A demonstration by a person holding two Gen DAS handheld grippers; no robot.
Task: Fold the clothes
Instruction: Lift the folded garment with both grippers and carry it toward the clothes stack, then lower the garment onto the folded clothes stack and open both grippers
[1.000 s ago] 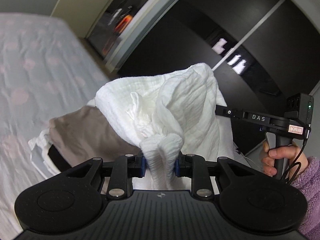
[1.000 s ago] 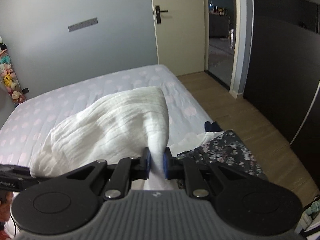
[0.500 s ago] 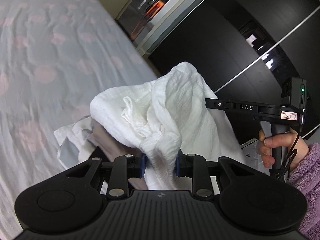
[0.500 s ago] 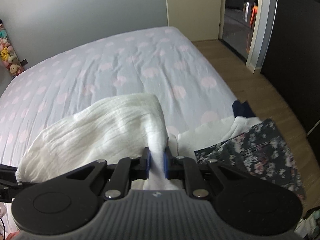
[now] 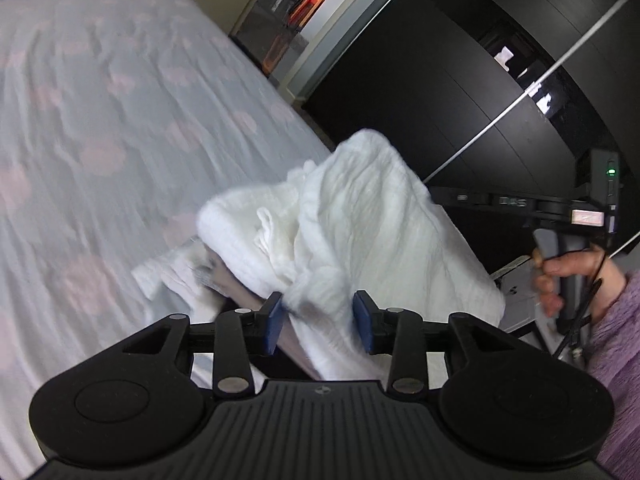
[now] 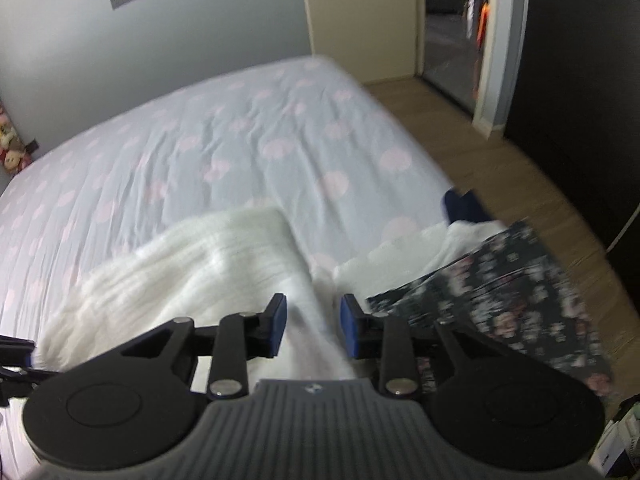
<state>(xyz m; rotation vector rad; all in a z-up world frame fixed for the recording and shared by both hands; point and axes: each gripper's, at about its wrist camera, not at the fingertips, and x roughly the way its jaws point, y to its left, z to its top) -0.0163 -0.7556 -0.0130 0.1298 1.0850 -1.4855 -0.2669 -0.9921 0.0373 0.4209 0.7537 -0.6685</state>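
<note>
1. My left gripper (image 5: 319, 322) is opening, its blue pads drawing off a bunched knot of the white cloth (image 5: 360, 216) that sits between them, no longer pinched
2. My right gripper (image 6: 313, 326) is opening too, and the same white cloth (image 6: 192, 264) runs loose through the gap between its pads
3. The step looks like a release: a fold laid down, both ends being let go
4. The cloth is crinkled, soft and thick, heaped in a mound at the near edge of the bed (image 6: 240, 140), by a flowered dark garment (image 6: 500, 292)
5. Next, I judge, both grippers must back clear without dragging the fold, then take fresh edges to flatten the lump
6. My right hand (image 5: 568, 280) grips its handle beside the dark wardrobe (image 5: 460, 80)
</note>
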